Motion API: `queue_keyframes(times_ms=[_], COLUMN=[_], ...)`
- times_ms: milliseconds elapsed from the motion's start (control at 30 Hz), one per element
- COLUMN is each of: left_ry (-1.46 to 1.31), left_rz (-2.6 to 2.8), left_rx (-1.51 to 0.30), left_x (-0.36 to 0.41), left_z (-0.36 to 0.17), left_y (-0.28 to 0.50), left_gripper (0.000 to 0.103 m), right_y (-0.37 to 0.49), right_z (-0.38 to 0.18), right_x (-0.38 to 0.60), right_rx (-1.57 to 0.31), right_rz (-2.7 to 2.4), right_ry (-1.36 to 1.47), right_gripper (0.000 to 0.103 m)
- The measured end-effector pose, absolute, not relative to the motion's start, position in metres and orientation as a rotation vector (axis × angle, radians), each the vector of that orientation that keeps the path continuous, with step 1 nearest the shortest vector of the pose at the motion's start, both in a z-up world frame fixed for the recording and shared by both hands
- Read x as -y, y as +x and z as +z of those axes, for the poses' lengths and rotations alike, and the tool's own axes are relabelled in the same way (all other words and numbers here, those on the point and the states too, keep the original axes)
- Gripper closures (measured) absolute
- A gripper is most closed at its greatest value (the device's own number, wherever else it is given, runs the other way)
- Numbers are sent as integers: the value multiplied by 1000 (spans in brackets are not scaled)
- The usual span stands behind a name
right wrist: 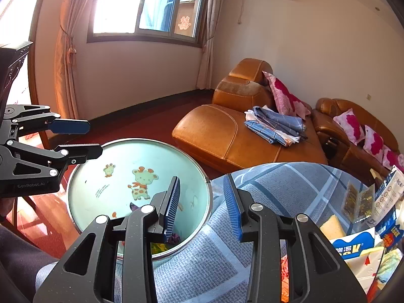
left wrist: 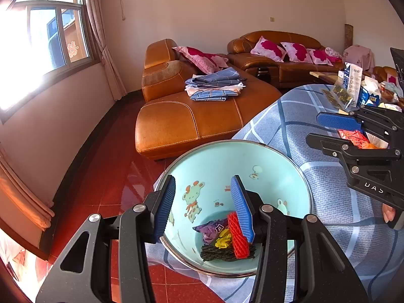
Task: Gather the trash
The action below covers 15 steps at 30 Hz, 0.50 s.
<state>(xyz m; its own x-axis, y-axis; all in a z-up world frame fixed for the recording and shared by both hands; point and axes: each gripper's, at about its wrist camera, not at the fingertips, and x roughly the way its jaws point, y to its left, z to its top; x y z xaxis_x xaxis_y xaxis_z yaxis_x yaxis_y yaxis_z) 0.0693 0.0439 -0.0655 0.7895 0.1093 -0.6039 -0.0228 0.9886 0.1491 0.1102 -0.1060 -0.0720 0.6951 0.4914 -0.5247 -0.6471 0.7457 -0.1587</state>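
Note:
A pale blue basin (left wrist: 202, 159) with cartoon giraffes stands at the edge of a table covered in blue plaid cloth (left wrist: 328, 186). It holds a red foam net (left wrist: 237, 236), a purple wrapper (left wrist: 210, 229), a yellow scrap and dark cord. My left gripper (left wrist: 203, 207) is open and empty above the basin. My right gripper (right wrist: 202, 205) is open and empty over the basin's (right wrist: 106, 156) right rim. It shows in the left wrist view (left wrist: 325, 128), with red-orange trash (left wrist: 356, 137) behind it. More trash lies at the table's right: a blue-white carton (right wrist: 353, 246), a yellow piece (right wrist: 332, 226), leaflets (right wrist: 386, 197).
An orange leather sofa (left wrist: 186, 123) with folded blue cloths (left wrist: 214, 83) and pink pillows stands beyond the table. The floor is red tile (left wrist: 108, 176). A window (left wrist: 43, 32) and curtains are at the left wall.

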Motion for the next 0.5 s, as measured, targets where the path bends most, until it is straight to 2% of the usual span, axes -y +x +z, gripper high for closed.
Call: queue_keyframes(times_ms=[233,367,500], left_ry=[136,143,168], left_rz=[38,-24,-104], left_rx=[-649,-646,-644], left_x=[-33,-12,20], left_z=[-63,-64,-66], left_y=[67,65,64], left_gripper=[55,53,51], right_y=[105,90,71], right_z=[-61,-52,-43], right_x=[126,162,214], right_rx=[-443,-446,-446], right_rz=[487,392,266], right_ry=[-283,-214,-144], right_gripper=[63,62,57])
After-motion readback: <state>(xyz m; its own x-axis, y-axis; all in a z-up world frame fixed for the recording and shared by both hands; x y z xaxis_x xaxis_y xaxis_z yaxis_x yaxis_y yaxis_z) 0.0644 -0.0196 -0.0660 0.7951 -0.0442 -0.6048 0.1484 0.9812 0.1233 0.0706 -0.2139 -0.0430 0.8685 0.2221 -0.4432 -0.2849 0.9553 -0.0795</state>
